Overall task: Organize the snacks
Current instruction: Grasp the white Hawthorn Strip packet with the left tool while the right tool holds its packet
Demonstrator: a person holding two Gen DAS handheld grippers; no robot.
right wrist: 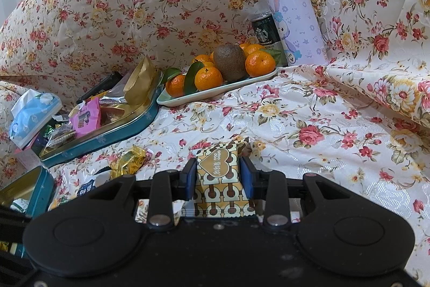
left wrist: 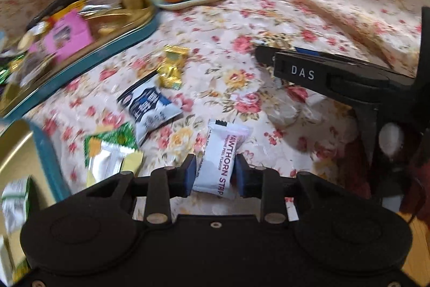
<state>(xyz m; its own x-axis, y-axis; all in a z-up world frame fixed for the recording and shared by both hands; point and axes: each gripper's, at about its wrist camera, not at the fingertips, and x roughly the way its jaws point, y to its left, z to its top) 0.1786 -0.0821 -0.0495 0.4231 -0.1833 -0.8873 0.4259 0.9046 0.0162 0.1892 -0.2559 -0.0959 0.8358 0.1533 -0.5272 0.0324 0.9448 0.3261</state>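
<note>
Floral cloth point(right wrist: 309, 109) covers the whole surface. At the bottom centre of its frame, my left tool point(left wrist: 215, 174) pinches a white snack packet point(left wrist: 217, 158); my right tool point(right wrist: 218, 176) likewise clamps a brown-patterned snack packet point(right wrist: 219, 179). Upper left sits the blue tin point(right wrist: 107, 136) of snacks.

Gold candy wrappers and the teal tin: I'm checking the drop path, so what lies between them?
Only bare floral cloth between the gold candy wrappers and the teal tin, clearest in the right wrist view.
</note>
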